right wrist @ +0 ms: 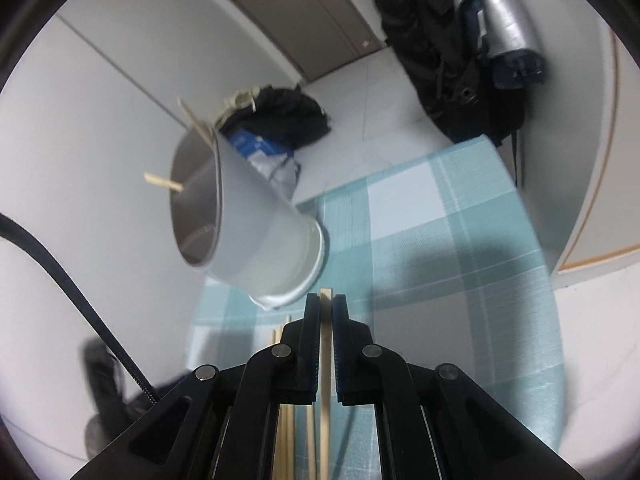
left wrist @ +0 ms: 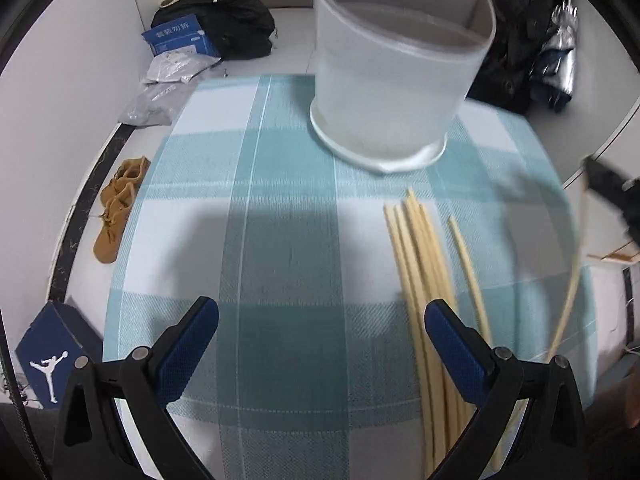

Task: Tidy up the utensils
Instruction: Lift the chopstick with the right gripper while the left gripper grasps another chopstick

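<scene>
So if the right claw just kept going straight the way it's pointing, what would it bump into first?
Probably the cup. The right claw, shut on a chopstick, points at the cup's base, which sits just ahead on the cloth. The chopstick's tip would likely touch first, though depth is hard to judge here.

- Your left gripper (left wrist: 320, 336) sits low in the frame, blue-padded jaws spread wide with nothing between them.
- Your right gripper (right wrist: 326, 308), bottom centre, has its jaws pinched tight on a single chopstick (right wrist: 325, 344).
</scene>
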A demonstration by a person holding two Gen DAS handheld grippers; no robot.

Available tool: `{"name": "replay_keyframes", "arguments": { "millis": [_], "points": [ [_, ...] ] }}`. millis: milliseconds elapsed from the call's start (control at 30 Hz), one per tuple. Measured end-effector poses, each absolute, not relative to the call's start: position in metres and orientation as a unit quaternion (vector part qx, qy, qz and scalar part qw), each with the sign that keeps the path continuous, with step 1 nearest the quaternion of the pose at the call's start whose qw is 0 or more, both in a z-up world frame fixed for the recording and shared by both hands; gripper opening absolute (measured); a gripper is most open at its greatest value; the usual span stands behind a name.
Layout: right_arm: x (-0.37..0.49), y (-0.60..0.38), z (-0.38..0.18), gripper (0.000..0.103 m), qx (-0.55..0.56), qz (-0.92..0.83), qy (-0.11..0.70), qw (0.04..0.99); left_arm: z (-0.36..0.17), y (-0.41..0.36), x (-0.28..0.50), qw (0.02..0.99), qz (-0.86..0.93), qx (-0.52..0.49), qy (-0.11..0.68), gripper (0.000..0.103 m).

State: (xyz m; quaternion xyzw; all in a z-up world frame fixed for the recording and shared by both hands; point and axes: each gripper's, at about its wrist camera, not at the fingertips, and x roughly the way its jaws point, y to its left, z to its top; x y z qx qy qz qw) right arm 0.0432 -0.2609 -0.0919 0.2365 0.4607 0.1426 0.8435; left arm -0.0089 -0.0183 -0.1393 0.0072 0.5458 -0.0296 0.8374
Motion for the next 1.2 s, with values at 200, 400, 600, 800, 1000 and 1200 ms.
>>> {"name": "replay_keyframes", "arguments": {
  "millis": [200,400,600,800,1000,1200],
  "points": [
    [0.034,-0.284,-0.076,0.005,0.252,0.137,0.427,0.857,-0.147,-0.022,-0.002,0.831,-0.023,0.023,0.556,0.101],
    [0.022,-0.292,-0.062,0.005,0.255,0.138,0.408,0.866,-0.152,-0.025,0.0,0.835,-0.026,0.022,0.549,0.102],
    [0.008,-0.296,-0.049,0.005,0.239,0.146,0.39,0.877,-0.154,-0.018,0.012,0.827,-0.017,-0.007,0.561,0.101],
    [0.008,-0.302,-0.049,0.005,0.244,0.143,0.39,0.876,-0.154,-0.02,0.022,0.826,-0.023,0.002,0.563,0.098],
    [0.007,-0.301,-0.046,0.005,0.239,0.139,0.384,0.881,-0.157,-0.023,0.037,0.82,-0.009,0.013,0.573,0.099],
    [0.008,-0.302,-0.047,0.005,0.242,0.137,0.385,0.88,-0.153,-0.031,0.047,0.816,-0.015,0.016,0.578,0.074]
  ]
}}
